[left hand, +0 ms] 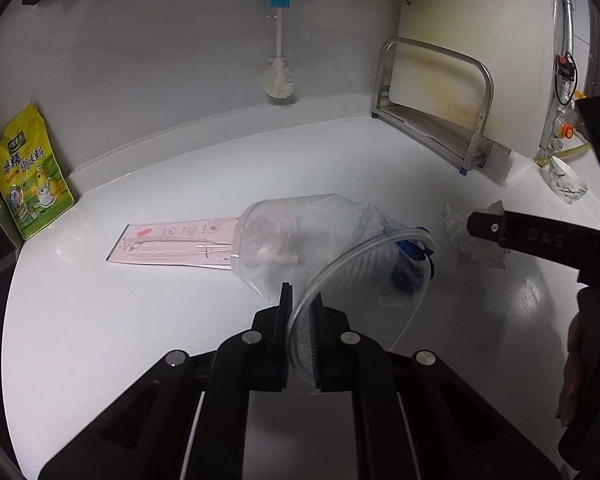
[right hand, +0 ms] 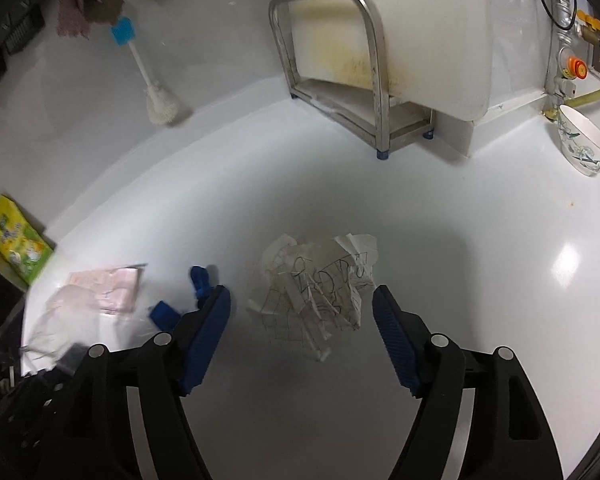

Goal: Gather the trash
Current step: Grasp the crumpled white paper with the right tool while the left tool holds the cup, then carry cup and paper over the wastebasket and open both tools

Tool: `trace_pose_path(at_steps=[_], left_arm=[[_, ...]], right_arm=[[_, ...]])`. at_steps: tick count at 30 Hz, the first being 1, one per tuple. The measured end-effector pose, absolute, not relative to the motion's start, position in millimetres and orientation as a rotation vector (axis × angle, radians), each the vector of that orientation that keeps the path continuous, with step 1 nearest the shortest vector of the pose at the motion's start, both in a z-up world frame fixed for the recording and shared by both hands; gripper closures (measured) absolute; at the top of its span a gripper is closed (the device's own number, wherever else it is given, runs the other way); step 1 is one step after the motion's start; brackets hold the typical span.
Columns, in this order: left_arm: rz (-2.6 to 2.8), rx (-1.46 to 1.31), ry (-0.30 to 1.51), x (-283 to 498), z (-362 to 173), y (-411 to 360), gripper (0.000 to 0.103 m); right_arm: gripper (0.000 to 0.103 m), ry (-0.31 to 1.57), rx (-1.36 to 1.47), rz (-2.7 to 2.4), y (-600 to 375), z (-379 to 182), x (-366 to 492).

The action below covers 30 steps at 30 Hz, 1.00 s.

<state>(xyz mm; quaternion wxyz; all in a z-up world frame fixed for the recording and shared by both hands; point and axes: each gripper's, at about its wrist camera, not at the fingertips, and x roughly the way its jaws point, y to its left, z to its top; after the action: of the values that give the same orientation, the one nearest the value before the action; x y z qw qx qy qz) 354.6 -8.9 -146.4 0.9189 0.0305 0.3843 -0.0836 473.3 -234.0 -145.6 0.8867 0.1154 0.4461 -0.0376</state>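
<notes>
My left gripper (left hand: 303,300) is shut on the rim of a clear plastic cup (left hand: 356,276) that has blue scraps (left hand: 410,256) inside. A second clear cup (left hand: 284,240) lies on its side just beyond, over a pink flat package (left hand: 172,242). My right gripper (right hand: 302,298) is open, its fingers on either side of a crumpled scribbled paper (right hand: 316,288) on the white counter (right hand: 480,264). In the left wrist view the right gripper (left hand: 476,226) reaches in from the right over that paper (left hand: 460,236). The blue scraps (right hand: 200,280) and the pink package (right hand: 104,288) show left of my right gripper.
A yellow-green seasoning pouch (left hand: 32,176) leans at the far left. A bottle brush (left hand: 278,76) stands against the back wall. A metal rack (left hand: 432,120) holds a stained cutting board (right hand: 400,32). A patterned bowl (right hand: 584,144) sits at the far right by valves.
</notes>
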Motion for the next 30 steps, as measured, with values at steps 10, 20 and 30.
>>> trace_pose_path(at_steps=[10, 20, 30], left_arm=[[-0.172, 0.069, 0.779, 349.3, -141.7, -1.8, 0.094], [-0.188, 0.082, 0.764, 333.2, -132.5, 1.3, 0.094], [-0.228, 0.124, 0.737, 286.5, -114.9, -4.4, 0.094]], right_arm=[[0.051, 0.929, 0.161, -0.124, -223.2, -154.8, 487.0], [0.073, 0.886, 0.195, -0.088, -221.6, -138.2, 456.1], [0.074, 0.836, 0.251, -0.069, -219.8, -108.4, 381.2]])
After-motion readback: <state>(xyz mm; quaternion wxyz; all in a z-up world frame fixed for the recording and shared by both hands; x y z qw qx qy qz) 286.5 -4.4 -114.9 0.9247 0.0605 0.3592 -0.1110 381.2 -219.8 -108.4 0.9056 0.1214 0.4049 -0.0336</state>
